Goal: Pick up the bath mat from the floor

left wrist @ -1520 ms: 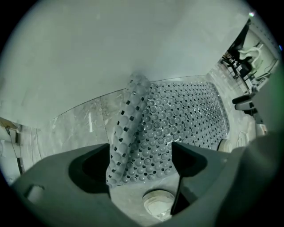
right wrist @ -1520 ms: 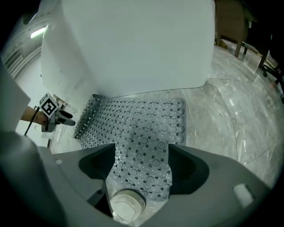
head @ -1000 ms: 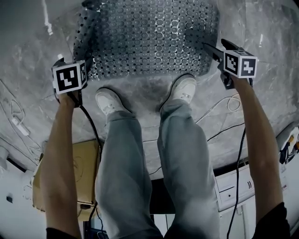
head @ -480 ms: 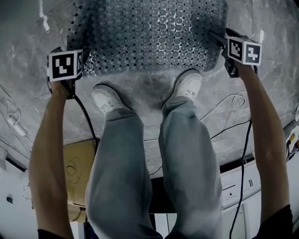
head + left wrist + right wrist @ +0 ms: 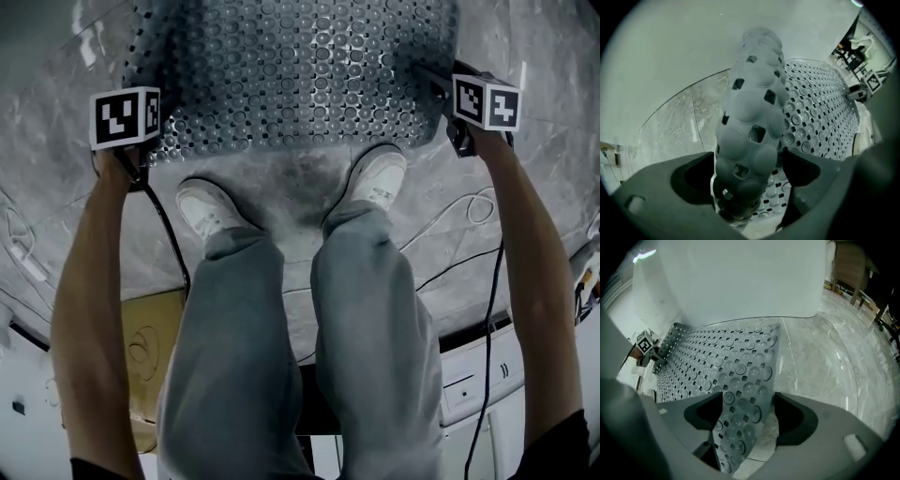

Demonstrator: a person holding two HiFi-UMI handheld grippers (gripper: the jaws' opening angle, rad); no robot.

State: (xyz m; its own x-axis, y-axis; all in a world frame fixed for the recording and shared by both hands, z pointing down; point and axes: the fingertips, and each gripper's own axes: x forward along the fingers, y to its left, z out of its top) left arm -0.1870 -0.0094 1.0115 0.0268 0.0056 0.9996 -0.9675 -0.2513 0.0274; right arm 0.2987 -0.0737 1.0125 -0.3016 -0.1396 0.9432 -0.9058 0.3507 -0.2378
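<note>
- The left gripper (image 5: 750,165) is clenched on the mat (image 5: 751,112); a curled corner stands up between its fingers (image 5: 696,176).
- The right gripper (image 5: 746,414) grasps the opposite corner.
- From the right gripper's fingers (image 5: 797,416) the mat spreads across the floor (image 5: 820,357) to the left gripper.

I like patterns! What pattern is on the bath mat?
The bath mat is grey: round bumps, square holes; right gripper view.
</note>
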